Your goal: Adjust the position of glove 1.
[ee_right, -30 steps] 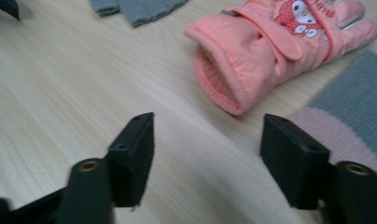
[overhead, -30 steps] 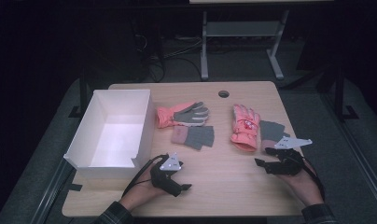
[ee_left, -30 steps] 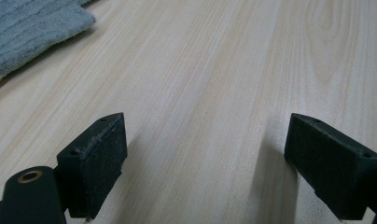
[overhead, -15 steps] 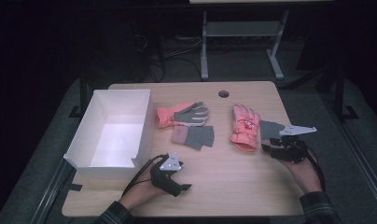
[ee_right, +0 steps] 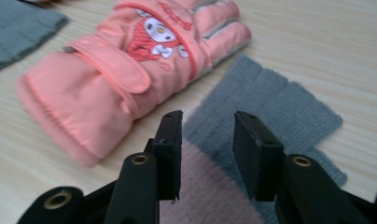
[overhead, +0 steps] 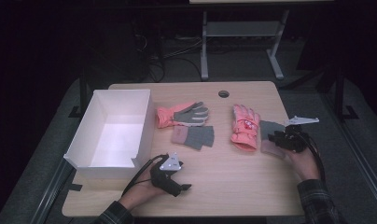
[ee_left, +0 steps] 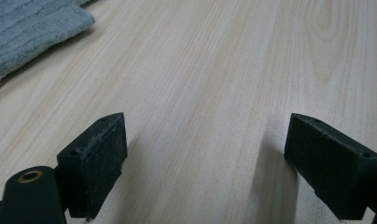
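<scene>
Four gloves lie on the bench [overhead: 252, 182]: a pink padded glove [ee_right: 130, 70] beside a grey knit glove [ee_right: 270, 107] (its cuff pale pink), and another pink glove [overhead: 179, 114] with a second grey knit glove [overhead: 193, 136] near the white box [overhead: 113, 130]. The right gripper [ee_right: 207, 140] hovers just over the grey glove's cuff, jaws partly parted, gripping nothing. The left gripper [ee_left: 203, 154] rests low over bare wood, jaws spread wide.
</scene>
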Motion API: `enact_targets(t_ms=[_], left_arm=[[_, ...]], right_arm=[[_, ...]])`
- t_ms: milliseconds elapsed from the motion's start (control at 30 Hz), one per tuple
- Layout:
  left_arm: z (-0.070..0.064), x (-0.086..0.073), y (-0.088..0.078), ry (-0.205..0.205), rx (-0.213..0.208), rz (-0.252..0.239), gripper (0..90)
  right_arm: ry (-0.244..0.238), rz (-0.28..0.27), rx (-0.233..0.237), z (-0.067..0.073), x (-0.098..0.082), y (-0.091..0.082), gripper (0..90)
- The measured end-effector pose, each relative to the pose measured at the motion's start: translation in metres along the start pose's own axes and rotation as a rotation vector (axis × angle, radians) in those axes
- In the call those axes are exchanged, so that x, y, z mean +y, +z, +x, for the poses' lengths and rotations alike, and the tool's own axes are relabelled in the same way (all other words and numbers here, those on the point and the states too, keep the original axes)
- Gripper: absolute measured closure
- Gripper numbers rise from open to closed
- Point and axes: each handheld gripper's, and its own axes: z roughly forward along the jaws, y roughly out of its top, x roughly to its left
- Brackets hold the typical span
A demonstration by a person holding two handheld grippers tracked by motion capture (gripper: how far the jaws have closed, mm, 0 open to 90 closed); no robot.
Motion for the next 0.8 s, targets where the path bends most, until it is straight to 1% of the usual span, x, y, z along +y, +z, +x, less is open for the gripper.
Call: enact_targets(t_ms=[100, 133, 233, 300, 433, 500, 567, 600, 633, 700, 800], left_arm=[[0.0, 0.0, 0.0, 0.004, 0.0, 0.003, 12.4], [0.0, 0.0, 0.0, -0.001, 0.0, -0.001, 12.4], [0.0, 0.0, 0.0, -0.001, 0.0, -0.001, 12.4], [0.0, 0.0, 0.0, -0.001, 0.0, -0.001, 12.4], [0.0, 0.0, 0.0, -0.001, 0.0, -0.001, 12.4], [0.0, 0.0, 0.0, -0.001, 0.0, -0.001, 12.4], [0.0, 0.0, 0.0, -0.001, 0.0, -0.001, 12.4], [0.0, 0.0, 0.0, 0.0, 0.0, -0.001, 12.4], [0.0, 0.0, 0.0, 0.0, 0.0, -0.001, 12.4], [0.0, 0.0, 0.0, 0.006, 0.0, 0.005, 12.4], [0.0, 0.0, 0.0, 0.007, 0.0, 0.004, 12.4]], right_arm=[[0.014, 0.015, -0.006, -0.005, -0.002, 0.006, 63.2], [0.019, 0.02, -0.011, -0.007, -0.003, 0.008, 64.0], [0.036, 0.049, -0.011, -0.01, -0.006, 0.013, 64.2], [0.028, 0.052, -0.005, -0.011, -0.007, 0.016, 64.6], [0.034, 0.068, 0.004, -0.011, -0.009, 0.019, 71.2], [0.042, 0.061, 0.006, -0.011, -0.011, 0.02, 75.0], [0.043, 0.055, 0.004, -0.01, -0.012, 0.021, 76.2], [0.063, 0.055, 0.005, -0.011, -0.013, 0.021, 81.7], [0.064, 0.062, 0.003, -0.01, -0.013, 0.021, 83.6], [0.048, 0.065, -0.005, -0.009, -0.013, 0.021, 86.3], [0.036, 0.071, -0.013, -0.007, -0.012, 0.02, 87.4]])
